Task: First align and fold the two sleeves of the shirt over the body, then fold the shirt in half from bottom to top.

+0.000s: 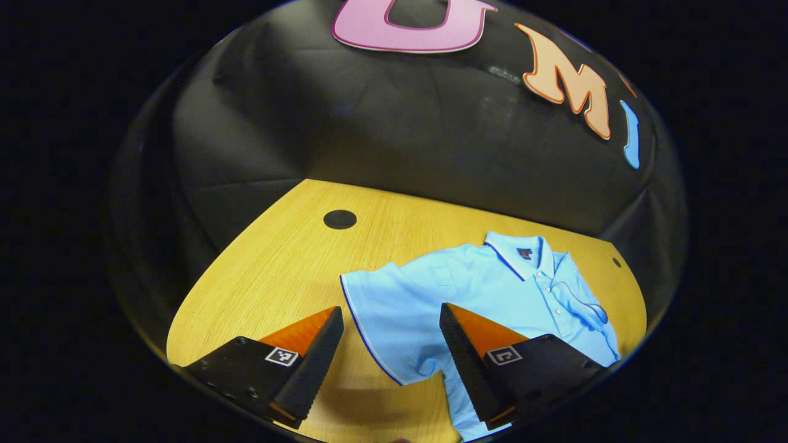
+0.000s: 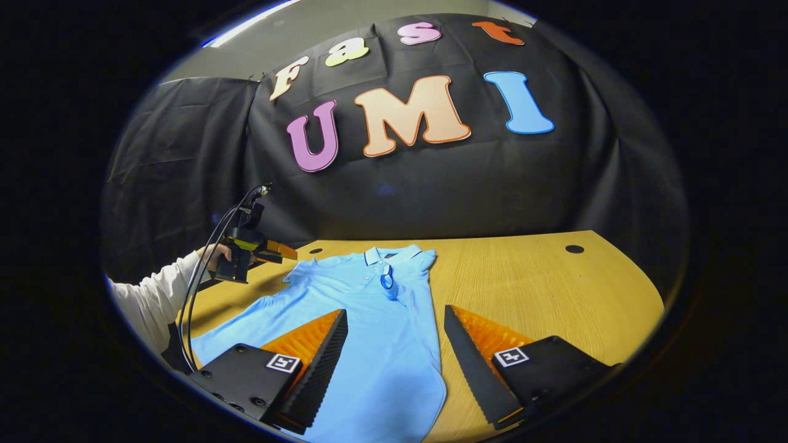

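A light blue polo shirt (image 1: 492, 289) lies flat on the wooden table (image 1: 277, 271), collar toward the booth's wall. In the left gripper view one short sleeve (image 1: 388, 314) is spread out to the side, and my left gripper (image 1: 391, 323) hovers open over its trimmed cuff, touching nothing. The other sleeve (image 1: 588, 304) lies folded onto the chest. In the right gripper view my right gripper (image 2: 394, 326) is open above the shirt (image 2: 381, 344), near the hem and right side edge. The left gripper (image 2: 271, 249) is farther off by the shirt's shoulder, held by a hand in a white sleeve (image 2: 154, 295).
The table has round dark cable holes (image 1: 340, 219) (image 2: 574, 249) near its far edge. Bare wood (image 2: 542, 289) spreads to the right of the shirt in the right gripper view. Black cloth walls close in behind the table. Cables (image 2: 197, 277) trail from the left gripper.
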Available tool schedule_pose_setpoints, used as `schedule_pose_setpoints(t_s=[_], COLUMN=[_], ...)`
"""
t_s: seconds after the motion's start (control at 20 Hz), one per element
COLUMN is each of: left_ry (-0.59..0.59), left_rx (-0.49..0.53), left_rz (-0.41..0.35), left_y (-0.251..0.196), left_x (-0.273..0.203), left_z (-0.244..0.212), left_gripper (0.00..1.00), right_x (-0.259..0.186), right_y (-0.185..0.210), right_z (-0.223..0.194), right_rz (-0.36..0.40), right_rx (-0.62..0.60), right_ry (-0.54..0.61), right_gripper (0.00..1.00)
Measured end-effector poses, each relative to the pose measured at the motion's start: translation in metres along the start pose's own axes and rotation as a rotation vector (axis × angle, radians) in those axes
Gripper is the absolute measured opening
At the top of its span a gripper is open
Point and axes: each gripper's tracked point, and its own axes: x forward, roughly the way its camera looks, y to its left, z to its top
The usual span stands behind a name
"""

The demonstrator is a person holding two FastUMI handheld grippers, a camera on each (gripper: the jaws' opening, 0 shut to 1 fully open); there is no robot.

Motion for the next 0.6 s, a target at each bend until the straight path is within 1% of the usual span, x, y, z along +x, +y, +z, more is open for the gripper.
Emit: schedule_pose_setpoints(t_s=[0.25,0.3,0.35,0.4,0.45,0.5,0.6], left_ry=[0.063,0.067,0.067,0.072,0.08,0.093,0.091], left_rx=[0.014,0.019,0.027,0.036,0.049,0.066,0.081], left_rz=[0.02,0.026,0.031,0.035,0.045,0.054,0.069], left_y=[0.003,0.004,0.004,0.005,0.007,0.009,0.012], left_x=[0.016,0.017,0.018,0.019,0.02,0.02,0.022], left_z=[-0.019,-0.02,-0.02,-0.021,-0.022,-0.025,-0.024], left_gripper=[0.94,0.9,0.9,0.83,0.82,0.77,0.72], right_x=[0.002,0.002,0.002,0.001,0.001,0.0,0.0], right_y=[-0.015,-0.017,-0.019,-0.02,-0.021,-0.022,-0.023], right_z=[-0.001,-0.001,-0.001,-0.002,-0.004,-0.003,-0.003], right_rz=[-0.035,-0.041,-0.042,-0.044,-0.047,-0.051,-0.055], right_rx=[0.024,0.034,0.043,0.048,0.047,0.044,0.037], right_ry=[-0.019,-0.023,-0.027,-0.026,-0.025,-0.026,-0.027], right_gripper=[0.98,0.98,0.98,0.98,0.98,0.98,0.98])
